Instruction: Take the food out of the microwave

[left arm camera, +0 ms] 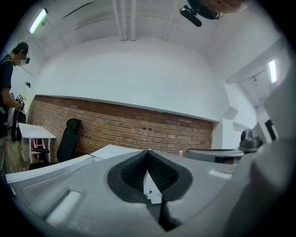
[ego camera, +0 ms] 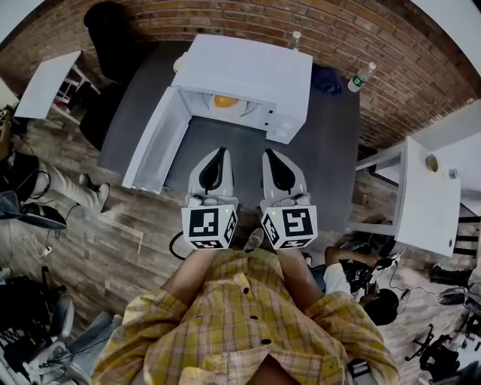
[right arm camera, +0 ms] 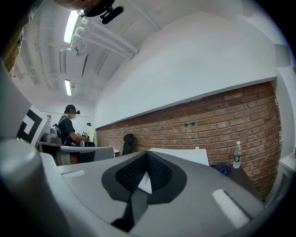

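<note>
Both pairs of jaws are seen pressed together at their tips, with nothing held between them. In the left gripper view, only a thin wedge of white is visible below the meeting ribbed black pads of the left gripper (left arm camera: 148, 155). The same is shown for the right gripper (right arm camera: 147, 155) in the right gripper view.

In the head view the two grippers are held side by side, level, and aimed at the microwave (ego camera: 248, 71), close to it but apart from it. The left one is lined up with the open cavity, the right one with the control-panel end. The hands are covered by the marker cubes (ego camera: 210, 225); only forearms are seen, coming from the sleeves of a yellow plaid shirt (ego camera: 248, 323).

The food (ego camera: 225, 101) is inside the microwave. It is seen as a rounded orange-yellow mound on a pale plate (ego camera: 242, 110). Its rear part is cut off by the microwave's top, and its kind cannot be made out. The door (ego camera: 154, 147) is swung wide open towards the left of the head view.

The microwave is a white, boxy shell set on a matte dark-grey tabletop (ego camera: 331, 150). The gripper bodies are smooth grey plastic with dark teardrop-shaped openings. A red brick wall (ego camera: 225, 19) runs behind, and a clear plastic bottle (ego camera: 361, 77) stands at the far right of the tabletop.
</note>
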Demonstrator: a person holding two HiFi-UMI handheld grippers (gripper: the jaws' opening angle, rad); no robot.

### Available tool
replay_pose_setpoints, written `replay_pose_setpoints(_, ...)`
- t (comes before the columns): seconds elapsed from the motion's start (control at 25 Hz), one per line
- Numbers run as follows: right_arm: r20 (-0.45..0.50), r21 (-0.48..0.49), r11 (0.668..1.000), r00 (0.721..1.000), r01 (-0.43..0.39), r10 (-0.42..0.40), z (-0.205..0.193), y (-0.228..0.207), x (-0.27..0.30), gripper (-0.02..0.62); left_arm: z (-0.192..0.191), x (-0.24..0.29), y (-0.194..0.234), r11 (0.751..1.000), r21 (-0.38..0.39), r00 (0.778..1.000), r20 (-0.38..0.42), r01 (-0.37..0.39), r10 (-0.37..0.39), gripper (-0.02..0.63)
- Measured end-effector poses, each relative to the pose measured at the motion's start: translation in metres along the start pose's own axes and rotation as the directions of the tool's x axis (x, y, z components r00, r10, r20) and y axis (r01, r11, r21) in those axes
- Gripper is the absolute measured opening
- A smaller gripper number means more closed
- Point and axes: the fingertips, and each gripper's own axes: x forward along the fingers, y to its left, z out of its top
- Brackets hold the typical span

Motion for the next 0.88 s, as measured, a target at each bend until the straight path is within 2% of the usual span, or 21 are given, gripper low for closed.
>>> replay_pose_setpoints(0.24,-0.019,0.01,0.998,0.998,-0.064,0.064,-0.007,-0.011,0.003,0.003,0.001,0.017,-0.012,0.999,0.012,0.999,0.001,-0.038,0.038,-0.002)
replay_pose_setpoints(0.36,-0.031,0.017,0.997,0.997,-0.074,0.075,-0.014,-0.016,0.008,0.003,-0.005,0.026,-0.012,0.999,-0.011,0.999,-0.018,-0.043,0.043,-0.002)
replay_pose_setpoints(0.64,-0.073,0.018,0.998,0.996,-0.052,0.054,-0.033,-0.022,0.031,0.003,-0.025,0.052,0.003,0.997,-0.08,0.998,-0.055,-0.008,0.004,-0.002)
replay_pose_setpoints(0.88,-0.086,0.03,0.999,0.996,-0.022,0.024,-0.042,-0.025,0.053,0.003,-0.048,0.084,0.029,0.994,-0.106,0.995,-0.101,-0.003,-0.008,0.0)
